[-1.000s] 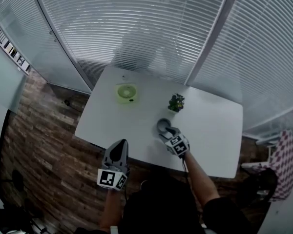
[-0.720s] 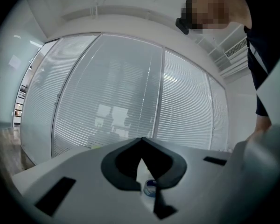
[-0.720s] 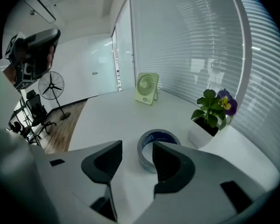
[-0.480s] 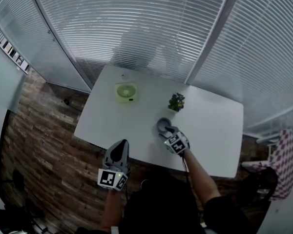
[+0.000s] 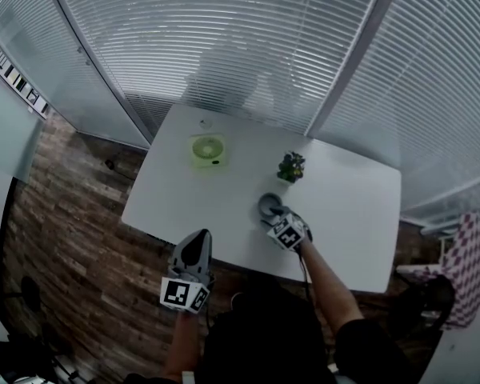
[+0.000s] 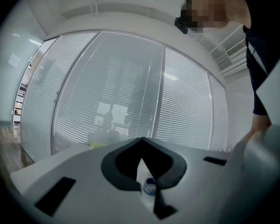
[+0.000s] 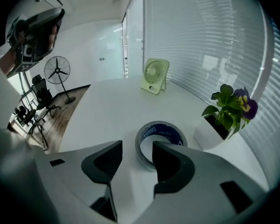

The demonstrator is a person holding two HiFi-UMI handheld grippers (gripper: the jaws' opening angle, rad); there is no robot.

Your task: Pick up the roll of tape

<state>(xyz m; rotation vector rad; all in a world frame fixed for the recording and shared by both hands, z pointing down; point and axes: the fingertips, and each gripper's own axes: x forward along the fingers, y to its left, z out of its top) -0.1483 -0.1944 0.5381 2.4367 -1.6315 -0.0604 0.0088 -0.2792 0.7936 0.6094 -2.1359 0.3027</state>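
Note:
The grey roll of tape (image 5: 268, 206) with a blue inner core lies flat on the white table (image 5: 352, 222), near its front edge. My right gripper (image 5: 278, 217) is right behind it and open. In the right gripper view the roll (image 7: 161, 135) sits just past my right gripper (image 7: 136, 154): the right jaw overlaps the roll's near rim and the roll's left wall shows in the gap. My left gripper (image 5: 194, 245) hangs off the table's front edge, over the wooden floor. Its jaws (image 6: 141, 143) meet at the tips, and a bit of the roll (image 6: 150, 185) shows below them.
A small green desk fan (image 5: 208, 149) (image 7: 155, 75) stands at the table's back left. A potted plant (image 5: 290, 166) (image 7: 229, 107) in a white pot stands just beyond the roll. Blinds cover glass walls behind the table. A floor fan (image 7: 57, 71) stands on the wooden floor.
My right gripper has edged slightly forward toward the roll. The left gripper has not moved.

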